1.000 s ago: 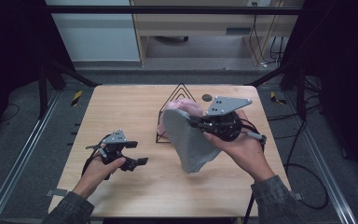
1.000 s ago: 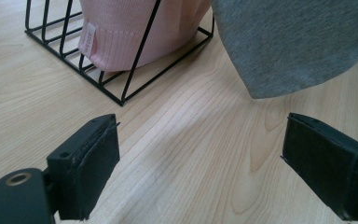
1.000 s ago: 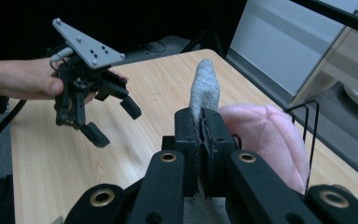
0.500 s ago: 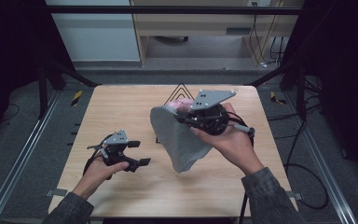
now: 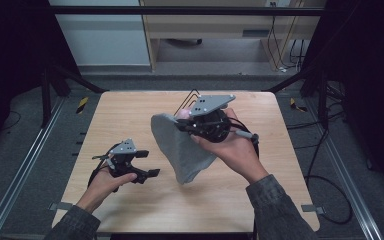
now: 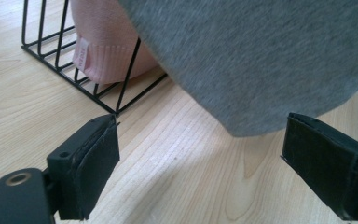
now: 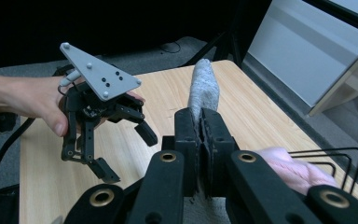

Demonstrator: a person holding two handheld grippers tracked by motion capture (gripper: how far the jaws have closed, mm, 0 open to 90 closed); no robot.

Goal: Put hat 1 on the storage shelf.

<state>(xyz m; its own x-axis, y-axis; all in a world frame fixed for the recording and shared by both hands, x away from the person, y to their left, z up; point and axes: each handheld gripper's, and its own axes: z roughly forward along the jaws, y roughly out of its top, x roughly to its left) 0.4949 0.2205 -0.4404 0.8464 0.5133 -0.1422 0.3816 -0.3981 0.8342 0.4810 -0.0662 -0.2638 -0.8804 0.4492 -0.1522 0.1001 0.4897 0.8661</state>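
Right gripper (image 5: 184, 121) pinched only the top edge of the grey cloth (image 5: 180, 147), which hung below it above the bench (image 5: 130, 210). With so thin a bite, a jerk could have pulled the cloth free before the spread left gripper (image 5: 149, 164) nearby caught its hem.

Bare table (image 5: 130, 120) left; wire rack (image 5: 192, 95) blocks behind cloth (image 5: 180, 147)

Grey cloth (image 5: 180, 145), plain, unpatterned. Pink garment (image 6: 105, 51) with ribbed hem. Black wire rack (image 6: 93, 88). Surface (image 5: 130, 200) pale wood grain. Hand-held grippers black with grey top plates.
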